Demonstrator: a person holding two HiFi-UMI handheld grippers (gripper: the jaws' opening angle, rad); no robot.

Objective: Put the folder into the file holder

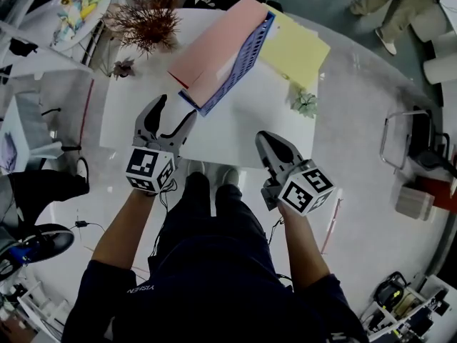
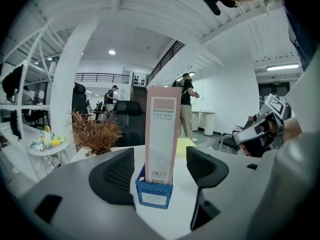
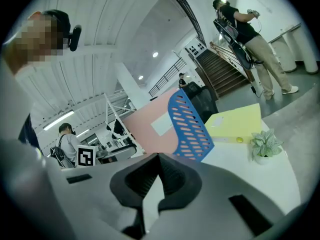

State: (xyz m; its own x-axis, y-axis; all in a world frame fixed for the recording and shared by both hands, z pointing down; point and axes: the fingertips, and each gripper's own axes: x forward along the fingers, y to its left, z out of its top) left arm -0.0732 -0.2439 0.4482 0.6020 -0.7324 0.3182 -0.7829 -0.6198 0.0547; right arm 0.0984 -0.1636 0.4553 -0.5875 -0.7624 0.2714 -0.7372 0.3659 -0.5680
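A pink folder (image 1: 214, 48) stands inside the blue slotted file holder (image 1: 239, 66) at the middle of the white table (image 1: 235, 134). A yellow folder (image 1: 298, 48) lies flat just beyond the holder. My left gripper (image 1: 175, 107) hovers open at the table's near edge, pointing at the holder's near end, with nothing between its jaws. In the left gripper view the pink folder (image 2: 162, 134) rises from the blue holder (image 2: 152, 194) straight ahead between the fingers (image 2: 115, 176). My right gripper (image 1: 264, 138) is shut and empty at the near edge; its view shows the holder (image 3: 190, 126) and the yellow folder (image 3: 235, 124).
A small potted plant (image 1: 305, 103) stands on the table right of the holder, and a dried brown plant (image 1: 146, 20) at the far left corner. A chair (image 1: 418, 145) stands on the floor to the right. A person (image 3: 247, 39) stands in the background.
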